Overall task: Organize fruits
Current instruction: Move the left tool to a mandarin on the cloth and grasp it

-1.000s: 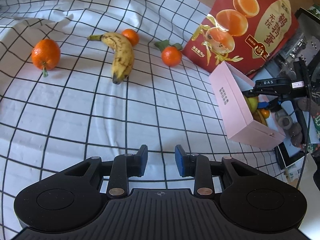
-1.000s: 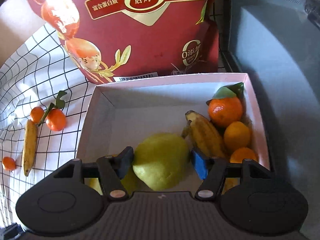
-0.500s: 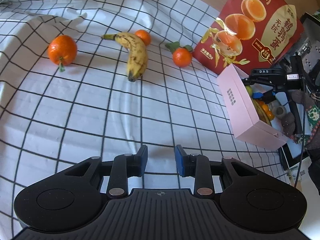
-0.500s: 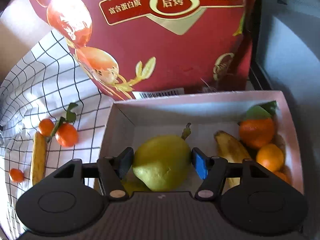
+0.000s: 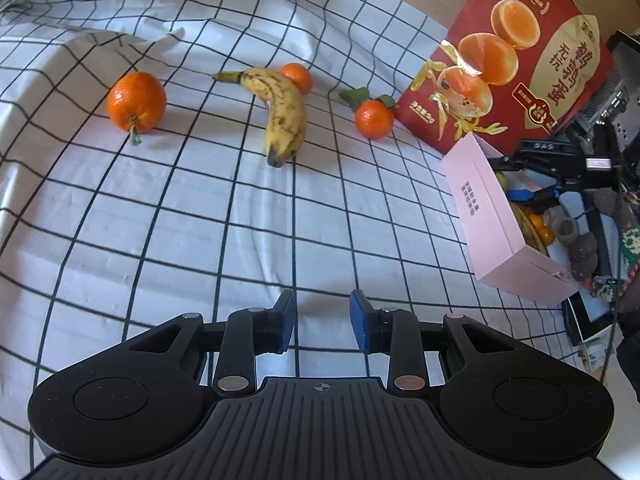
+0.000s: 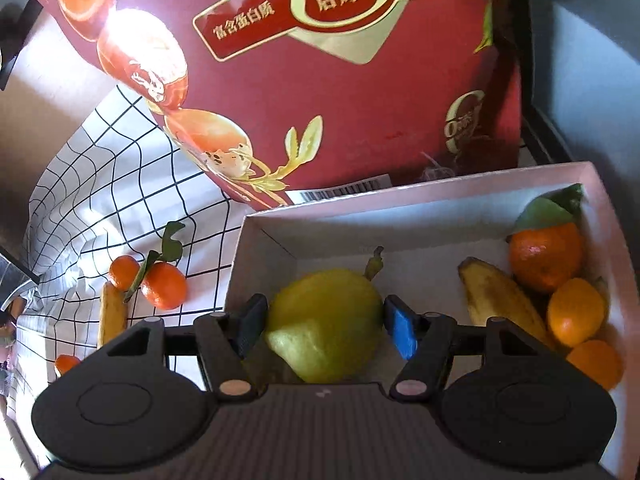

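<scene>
The open pink cardboard box [image 6: 452,200] at the table's right edge held a spotted banana [image 6: 500,304], a leafy orange mandarin [image 6: 546,254] and two smaller orange fruits [image 6: 576,310] along its right side. The right hand-held gripper [image 6: 326,326] stood over the box, closed on a yellow-green pear [image 6: 324,324] between its pads. The left hand-held gripper [image 5: 323,320] hung partly open and empty above the white black-checked cloth [image 5: 200,208], where a ripe banana [image 5: 282,114] and three mandarins [image 5: 136,102] lay at the far side.

checked cloth [image 5: 200,208] | on it: banana [image 5: 282,114], three oranges [image 5: 136,101], pink box [image 5: 492,216], red bag [image 5: 512,64]
</scene>
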The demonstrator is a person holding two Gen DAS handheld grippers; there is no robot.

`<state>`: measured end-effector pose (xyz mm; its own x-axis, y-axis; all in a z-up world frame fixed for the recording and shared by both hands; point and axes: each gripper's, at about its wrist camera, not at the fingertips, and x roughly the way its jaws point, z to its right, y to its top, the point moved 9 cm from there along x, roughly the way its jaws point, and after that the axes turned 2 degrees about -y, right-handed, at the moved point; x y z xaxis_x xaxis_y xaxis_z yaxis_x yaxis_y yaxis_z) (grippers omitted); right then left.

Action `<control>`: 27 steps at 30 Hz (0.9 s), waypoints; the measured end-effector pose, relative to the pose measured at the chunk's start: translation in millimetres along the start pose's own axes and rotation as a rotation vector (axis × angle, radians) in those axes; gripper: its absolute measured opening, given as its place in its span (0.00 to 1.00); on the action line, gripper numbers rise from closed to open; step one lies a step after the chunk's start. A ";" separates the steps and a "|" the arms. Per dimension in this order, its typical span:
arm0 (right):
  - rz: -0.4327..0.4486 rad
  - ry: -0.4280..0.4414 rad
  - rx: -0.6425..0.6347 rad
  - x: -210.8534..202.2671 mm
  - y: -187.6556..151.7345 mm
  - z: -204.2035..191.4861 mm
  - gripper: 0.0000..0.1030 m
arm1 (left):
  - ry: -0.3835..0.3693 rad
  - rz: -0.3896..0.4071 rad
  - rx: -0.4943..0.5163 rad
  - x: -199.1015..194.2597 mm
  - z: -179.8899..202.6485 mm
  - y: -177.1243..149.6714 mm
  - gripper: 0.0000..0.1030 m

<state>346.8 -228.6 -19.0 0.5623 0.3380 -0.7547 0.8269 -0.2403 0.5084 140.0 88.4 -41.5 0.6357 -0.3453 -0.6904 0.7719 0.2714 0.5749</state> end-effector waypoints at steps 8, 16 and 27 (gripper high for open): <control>0.114 0.014 -0.098 -52.4 4.1 -21.2 0.63 | 0.033 0.026 0.037 4.1 1.2 25.6 0.32; 0.166 -0.015 -0.405 -70.9 -36.9 -104.9 0.64 | 0.187 0.124 0.092 -5.7 -20.3 72.8 0.32; 0.248 0.017 -0.652 -15.8 -77.1 -232.2 0.68 | 0.396 0.203 0.057 -12.4 -107.4 129.6 0.39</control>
<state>276.4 -4.1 50.0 0.7305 0.3597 -0.5805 0.5081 0.2817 0.8139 233.3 224.3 -5.5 0.7379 0.0837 -0.6697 0.6364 0.2441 0.7318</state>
